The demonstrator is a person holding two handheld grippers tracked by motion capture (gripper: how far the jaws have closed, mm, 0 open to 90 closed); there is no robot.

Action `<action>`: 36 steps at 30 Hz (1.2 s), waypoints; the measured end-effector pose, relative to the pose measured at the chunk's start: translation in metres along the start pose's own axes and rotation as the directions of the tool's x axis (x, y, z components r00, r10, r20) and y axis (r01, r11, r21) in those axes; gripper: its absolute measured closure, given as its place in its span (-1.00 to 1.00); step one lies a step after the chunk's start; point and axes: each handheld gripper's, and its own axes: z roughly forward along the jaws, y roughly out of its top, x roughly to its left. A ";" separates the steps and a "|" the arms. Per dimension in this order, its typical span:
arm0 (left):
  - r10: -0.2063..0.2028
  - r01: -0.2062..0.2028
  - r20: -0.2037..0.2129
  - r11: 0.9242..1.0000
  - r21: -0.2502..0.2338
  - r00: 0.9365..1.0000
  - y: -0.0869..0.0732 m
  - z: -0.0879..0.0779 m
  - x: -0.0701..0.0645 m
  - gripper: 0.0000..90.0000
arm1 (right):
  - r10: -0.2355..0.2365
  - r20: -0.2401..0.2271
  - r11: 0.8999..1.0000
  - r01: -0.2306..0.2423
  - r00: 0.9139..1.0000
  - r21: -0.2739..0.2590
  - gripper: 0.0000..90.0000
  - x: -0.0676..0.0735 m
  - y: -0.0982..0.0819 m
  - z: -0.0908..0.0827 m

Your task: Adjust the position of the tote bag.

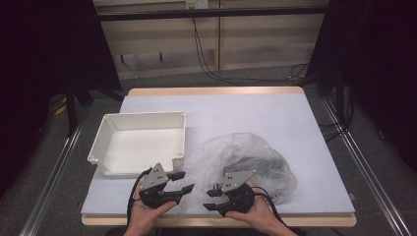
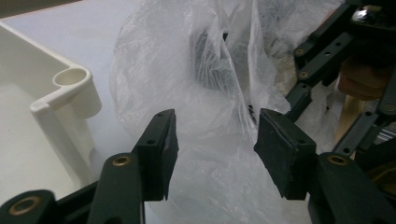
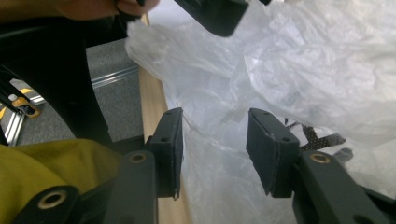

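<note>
Right of the white rectangular plastic tray (image 1: 139,142), both grippers, left (image 1: 183,181) and right (image 1: 211,199), spread astride the crumpled clear plastic bag (image 1: 246,160) of dark parts, not yet pinched, emptying wholly ahead.

Light falls from overhead onto the pale counter (image 1: 275,123), which reads evenly bright, while the surroundings on both sides sink into near black. Shadows are soft — a faint one lies inside the white tray (image 1: 142,120) along its walls. The high view is somewhat grainy and soft in detail. In the left gripper view, the clear plastic bag (image 2: 210,93) glares almost white, and the tray corner (image 2: 70,88) looks mildly blurred. In the right gripper view the bag's folds are washed out — the near jaws are dim, and the upper left corner is blurred.
</note>
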 end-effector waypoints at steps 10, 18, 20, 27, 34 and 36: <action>0.022 -0.023 0.035 0.999 0.023 0.999 0.000 0.002 -0.004 0.31 | -0.003 0.000 0.999 0.003 1.000 0.032 0.21 0.000 -0.007 0.011; 0.006 -0.007 0.045 1.000 0.008 0.999 -0.006 -0.010 -0.008 0.08 | 0.018 -0.005 1.000 -0.018 1.000 0.021 0.65 -0.003 -0.007 0.010; 0.001 0.000 0.056 1.000 -0.005 0.998 -0.006 -0.015 -0.012 0.02 | 0.022 -0.015 1.000 -0.022 1.000 0.010 0.79 -0.004 -0.007 0.008; 0.022 -0.021 0.111 1.000 -0.015 0.994 -0.007 -0.017 -0.015 -0.20 | 0.039 -0.005 0.999 -0.039 0.999 -0.026 0.89 -0.006 -0.005 -0.001; 0.015 -0.031 0.153 0.994 0.105 0.988 -0.014 -0.002 -0.008 -0.26 | 0.059 -0.007 0.996 -0.060 0.998 -0.060 0.92 -0.007 -0.003 -0.010; 0.037 -0.053 0.129 0.991 0.119 0.991 -0.014 0.000 -0.010 -0.30 | 0.060 -0.003 0.995 -0.060 0.998 -0.076 0.94 -0.008 -0.002 -0.014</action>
